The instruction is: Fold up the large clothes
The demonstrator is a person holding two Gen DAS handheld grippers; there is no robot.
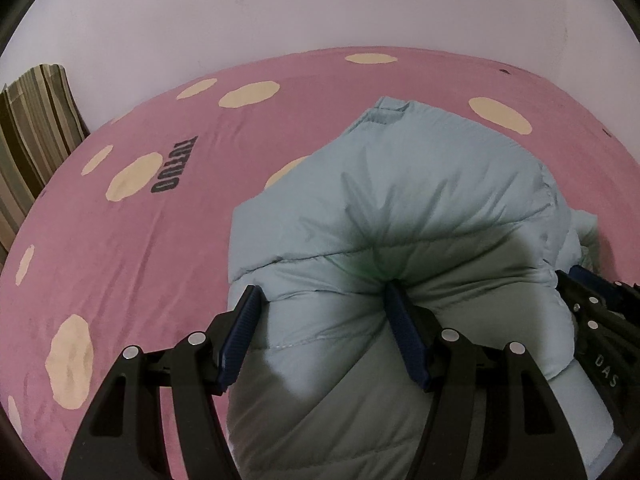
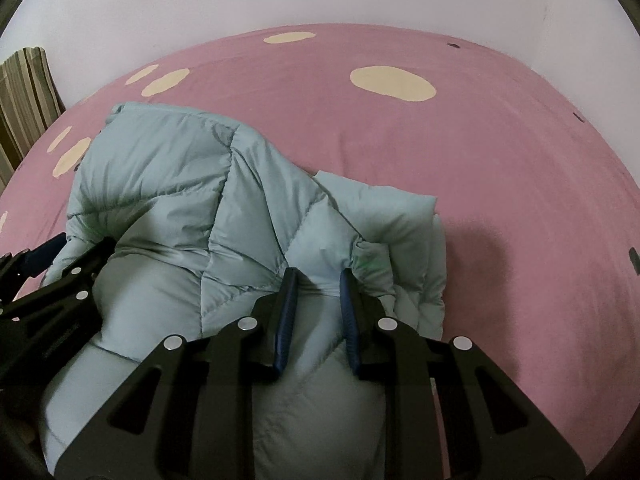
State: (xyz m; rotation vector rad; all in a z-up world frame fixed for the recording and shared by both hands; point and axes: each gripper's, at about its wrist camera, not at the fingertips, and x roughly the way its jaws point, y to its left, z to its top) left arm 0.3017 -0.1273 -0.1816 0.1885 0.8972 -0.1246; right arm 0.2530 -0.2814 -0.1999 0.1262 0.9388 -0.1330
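Note:
A pale blue quilted puffer jacket [image 1: 400, 200] lies bunched on a pink bedsheet [image 1: 140, 248] with cream spots. My left gripper [image 1: 320, 296] is shut on a thick puffy roll of the jacket, its blue pads pressing in from both sides. In the right wrist view the jacket [image 2: 168, 184] spreads up and to the left, and a folded part [image 2: 392, 216] lies flat toward the right. My right gripper [image 2: 318, 276] is shut on a narrow pinch of the jacket's fabric. The other gripper shows at each view's edge [image 1: 592, 312] [image 2: 52, 280].
A striped cushion [image 1: 36, 128] leans against the white wall [image 1: 320, 4] at the far left of the bed. Bare pink sheet [image 2: 520, 160] stretches to the right of the jacket and behind it. Dark lettering [image 1: 176, 164] is printed on the sheet left of the jacket.

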